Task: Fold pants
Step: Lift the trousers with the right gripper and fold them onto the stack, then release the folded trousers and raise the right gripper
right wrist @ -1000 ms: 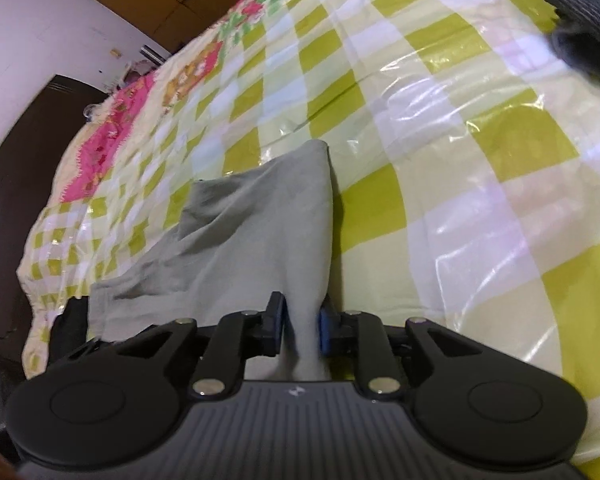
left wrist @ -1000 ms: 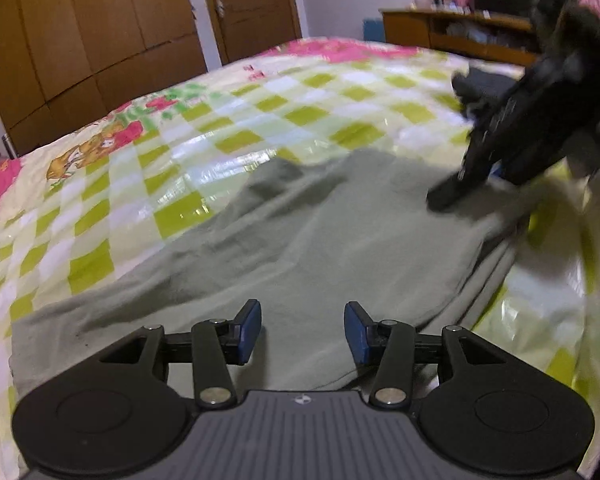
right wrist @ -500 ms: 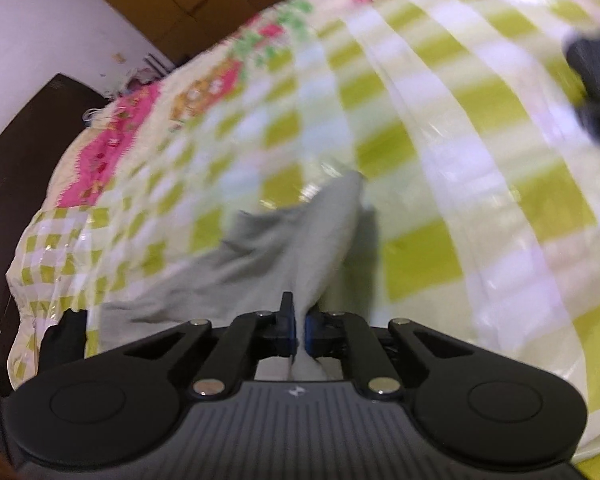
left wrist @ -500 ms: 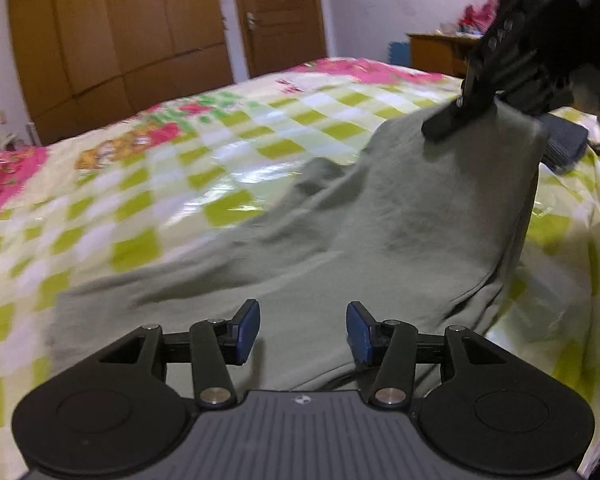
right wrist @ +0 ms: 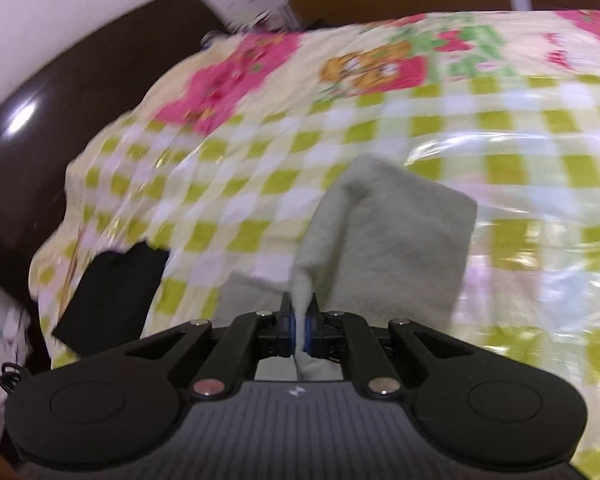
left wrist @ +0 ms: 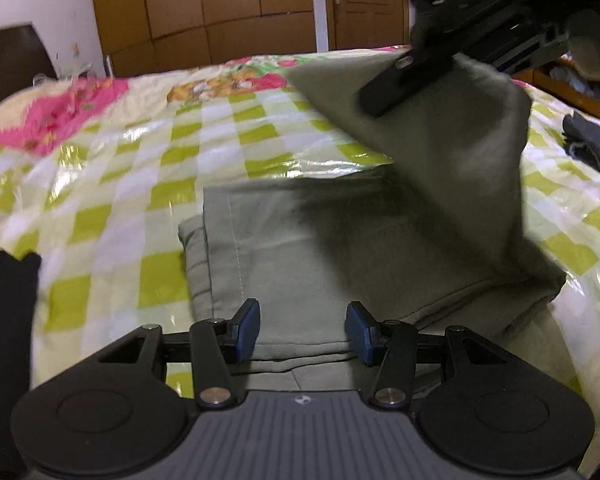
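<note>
Pants [left wrist: 340, 248]: grey-green, lying on the bed [left wrist: 148, 168], whose cover is checked green and white under a clear glossy sheet. In the left wrist view the lower layers lie flat from centre to 6 o'clock, with a stitched hem edge running toward 7 o'clock.

Right gripper [right wrist: 299, 326]: jaws closed on a pinched ridge of the pants, cloth visibly between the pads. In the left view this gripper [left wrist: 404, 80] sits at 1 o'clock, holding one end of the pants raised clear of the bed; the lifted cloth hangs down to the flat part and casts a shadow on it.

Left gripper [left wrist: 303, 332]: jaws open, nothing between them, over the near edge of the pants at 6 o'clock.

Black cloth [right wrist: 112, 296]: on the bed at 8 o'clock in the right view, apart from the pants.

Dark cloth [left wrist: 592, 148]: at 3 o'clock in the left view.
</note>
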Demonstrator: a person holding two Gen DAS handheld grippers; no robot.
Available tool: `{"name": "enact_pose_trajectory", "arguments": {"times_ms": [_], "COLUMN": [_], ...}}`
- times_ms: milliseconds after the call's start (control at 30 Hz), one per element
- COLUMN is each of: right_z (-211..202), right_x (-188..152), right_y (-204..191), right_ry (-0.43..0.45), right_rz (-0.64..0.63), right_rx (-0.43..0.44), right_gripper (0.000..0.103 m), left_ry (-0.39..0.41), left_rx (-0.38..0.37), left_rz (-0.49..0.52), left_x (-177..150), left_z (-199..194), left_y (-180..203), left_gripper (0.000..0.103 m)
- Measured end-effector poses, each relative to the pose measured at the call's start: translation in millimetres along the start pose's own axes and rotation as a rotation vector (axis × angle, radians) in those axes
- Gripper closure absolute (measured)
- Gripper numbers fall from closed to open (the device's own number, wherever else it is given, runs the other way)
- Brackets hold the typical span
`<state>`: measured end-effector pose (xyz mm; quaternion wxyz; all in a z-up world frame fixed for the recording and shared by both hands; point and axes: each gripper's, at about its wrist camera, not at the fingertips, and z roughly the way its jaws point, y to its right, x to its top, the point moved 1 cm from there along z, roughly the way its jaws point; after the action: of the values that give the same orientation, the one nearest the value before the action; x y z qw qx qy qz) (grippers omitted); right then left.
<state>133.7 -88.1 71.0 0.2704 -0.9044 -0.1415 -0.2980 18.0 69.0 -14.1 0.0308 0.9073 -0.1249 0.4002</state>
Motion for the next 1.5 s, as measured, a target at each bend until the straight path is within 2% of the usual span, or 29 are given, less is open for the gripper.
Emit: {"name": "enact_pose_trajectory", "arguments": {"times_ms": [200,367,533,700,800,1000,1167,1367,1500], "right_z": [45.2,69.0,70.9,79.2,88.9,97.9,104.0,102.4,94.9], "right_x": [-7.5,-17.1,-16.7,-17.8,-22.2,-25.6,-26.9,-26.5,-20.5], "right_y": [-42.5,-58.1,-69.5,-84.8,-83.2,-73.1,-70.6,-67.1,-67.8], "right_ry": [-0.101,-0.159,-0.163,-0.178,-0.199,-0.219,-0.237,-0.242,-0.205], "right_rz": [-0.064,-0.079,-0.098,-0.128,-0.119,-0.057,-0.006,0.029,-0.012], "right_rx": [0.019,0.011,0.011,0.001,-0.007,0.034,0.104,0.176,0.152], "right_gripper": [0.098,0.098,0.098,0.098,0.097,0.091,0.085,0.082,0.082], "left_ry": [-0.021,-0.022,-0.033,-0.023,0.001,0.02,0.017,-0.01,-0.012], "left_rx": [-0.053,-0.076,-0.101,-0.094,-0.075,-0.089,-0.065,-0.052,-0.066], "left_rz": [-0.049,-0.07,-0.1,-0.094,-0.098,-0.128,-0.152,-0.178,-0.182], "left_x": [-1.7,-3.2,-4.0,-5.2,-3.4,-12.8,-23.1,-40.7,-46.1], "left_z": [9.2,9.0,13.4,9.2,-0.3,-30.6,-46.5,-64.7,-76.7], "left_y": [-7.0,-9.5,-13.6,-12.3,-15.1,-23.4,-33.8,-43.8,-45.4], "left_gripper": [0.043,0.044,0.044,0.044,0.044,0.043,0.042,0.042,0.042]}}
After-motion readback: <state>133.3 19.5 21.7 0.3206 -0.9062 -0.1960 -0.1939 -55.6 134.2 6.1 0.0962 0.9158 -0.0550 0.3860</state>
